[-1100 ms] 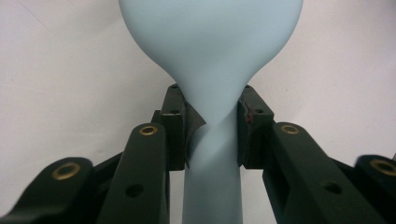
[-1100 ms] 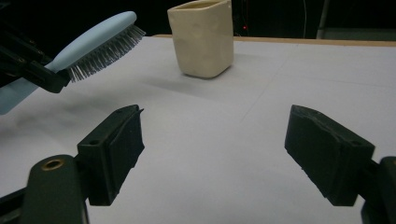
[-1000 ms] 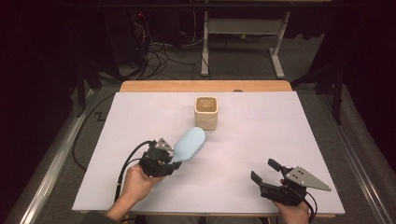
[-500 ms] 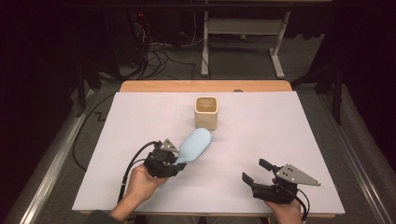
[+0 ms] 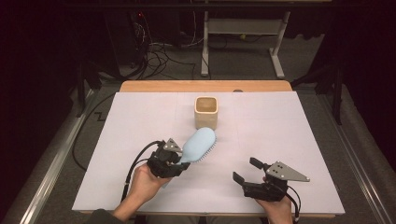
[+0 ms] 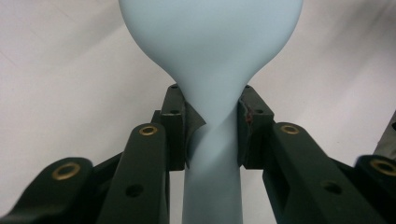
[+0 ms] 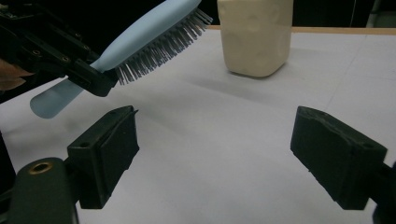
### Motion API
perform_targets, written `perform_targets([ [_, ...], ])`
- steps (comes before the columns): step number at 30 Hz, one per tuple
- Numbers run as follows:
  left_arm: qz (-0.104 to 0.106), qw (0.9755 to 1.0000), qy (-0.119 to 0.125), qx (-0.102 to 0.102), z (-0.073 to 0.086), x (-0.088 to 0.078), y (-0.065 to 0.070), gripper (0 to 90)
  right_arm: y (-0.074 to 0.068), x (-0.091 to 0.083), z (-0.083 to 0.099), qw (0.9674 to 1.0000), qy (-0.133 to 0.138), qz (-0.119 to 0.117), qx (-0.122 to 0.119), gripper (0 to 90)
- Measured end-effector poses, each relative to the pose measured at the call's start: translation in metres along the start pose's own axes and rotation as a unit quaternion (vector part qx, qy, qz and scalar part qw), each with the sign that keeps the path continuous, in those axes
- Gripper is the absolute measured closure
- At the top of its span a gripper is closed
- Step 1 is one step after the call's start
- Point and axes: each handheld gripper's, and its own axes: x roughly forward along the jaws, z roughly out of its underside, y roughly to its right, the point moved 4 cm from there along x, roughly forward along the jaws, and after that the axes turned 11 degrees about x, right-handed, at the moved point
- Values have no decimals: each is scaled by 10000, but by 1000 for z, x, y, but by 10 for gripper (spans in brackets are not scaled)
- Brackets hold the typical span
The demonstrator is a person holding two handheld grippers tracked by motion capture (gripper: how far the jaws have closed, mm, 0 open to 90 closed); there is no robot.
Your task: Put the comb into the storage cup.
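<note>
A light blue hairbrush (image 5: 198, 144) is held above the white table, bristles facing down to the right. My left gripper (image 5: 175, 156) is shut on its handle; in the left gripper view both pads press the narrow neck of the hairbrush (image 6: 212, 116). A cream square cup (image 5: 206, 112) stands upright just beyond the brush head. My right gripper (image 5: 247, 170) sits near the front edge at the right, and its jaws have just been opening, with nothing between them. In the right gripper view the hairbrush (image 7: 149, 32) and cup (image 7: 254, 35) lie ahead of the gripper (image 7: 215, 154).
A white sheet (image 5: 289, 126) covers the table, with a wooden strip (image 5: 205, 86) along its far edge. Beyond it are a dark floor, cables (image 5: 159, 53) and a white stand's legs (image 5: 243, 42).
The left hand has carried the brush a little right and toward the front. The right gripper has slid left along the front edge, and its jaws stand wider.
</note>
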Motion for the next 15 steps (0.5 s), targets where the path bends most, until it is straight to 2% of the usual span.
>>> perform_targets([
  [6, 16, 10000, 20, 48, -4, 2, 3, 694, -7, 10, -1, 9998, -103, -173, 42, 137],
  [15, 23, 10000, 23, 87, -7, 5, 5, 694, -13, 24, 0, 9991, -298, -267, 114, 137],
])
